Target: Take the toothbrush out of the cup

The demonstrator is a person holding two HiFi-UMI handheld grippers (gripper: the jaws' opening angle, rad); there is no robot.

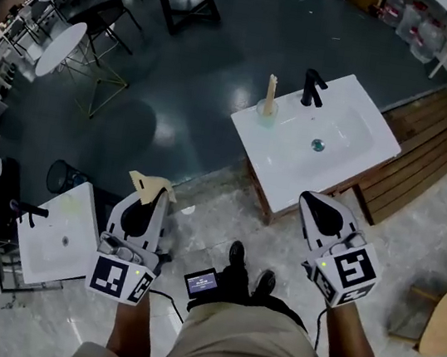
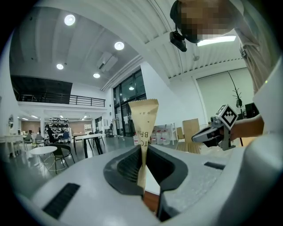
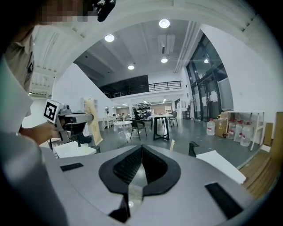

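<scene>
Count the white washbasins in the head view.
2. One washbasin stands ahead at upper right, bearing a black tap and the cup; the other washbasin sits at lower left, beside the left gripper. More may lie hidden past the left edge.

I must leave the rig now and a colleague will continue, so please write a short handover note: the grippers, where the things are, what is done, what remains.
Left gripper: shut on a tan paper wrapper that sticks up from its jaws.
Right gripper: jaws together, nothing between them.
Things: the toothbrush stands upright in the cup on a corner of the white sink, left of the black faucet in the head view. Both grippers are near the person's body, short of the sink.
Done: nothing yet; the toothbrush is in the cup.
Left: go to the sink, probably with the free right gripper, grip the toothbrush and lift it out.
</scene>
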